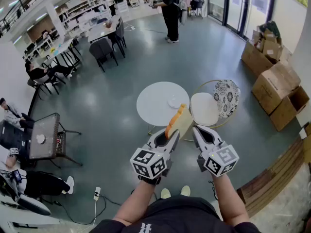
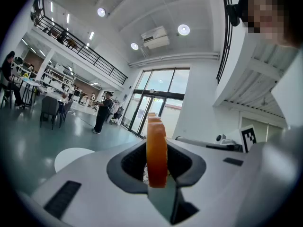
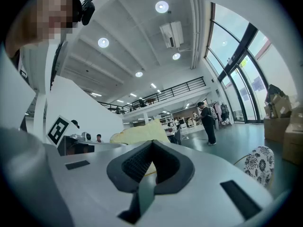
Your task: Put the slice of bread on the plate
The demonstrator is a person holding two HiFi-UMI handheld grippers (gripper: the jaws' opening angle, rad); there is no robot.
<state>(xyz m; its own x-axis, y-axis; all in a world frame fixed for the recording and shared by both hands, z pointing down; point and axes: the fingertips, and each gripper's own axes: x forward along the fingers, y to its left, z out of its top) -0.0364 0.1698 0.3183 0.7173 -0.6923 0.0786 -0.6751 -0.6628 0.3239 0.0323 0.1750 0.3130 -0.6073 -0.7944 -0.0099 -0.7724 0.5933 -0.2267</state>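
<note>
My left gripper (image 1: 171, 131) is shut on a slice of bread (image 1: 179, 122) with an orange crust and a pale face, held upright in the air. The left gripper view shows the slice (image 2: 156, 148) edge-on between the pads. My right gripper (image 1: 198, 131) hangs just right of it with its jaws together and nothing in them; from the right gripper view the bread (image 3: 140, 133) shows beyond the tips. Below and ahead stands a round white table (image 1: 154, 106) with a small white plate (image 1: 174, 101) on it. Both grippers are well above the floor, on the near side of the table.
A white round chair seat (image 1: 204, 109) with a patterned cushion (image 1: 226, 95) stands right of the table. Cardboard boxes (image 1: 276, 88) pile up at the right. A person (image 1: 170, 13) stands farther off. A dark side table (image 1: 44, 136) and seated people are on the left.
</note>
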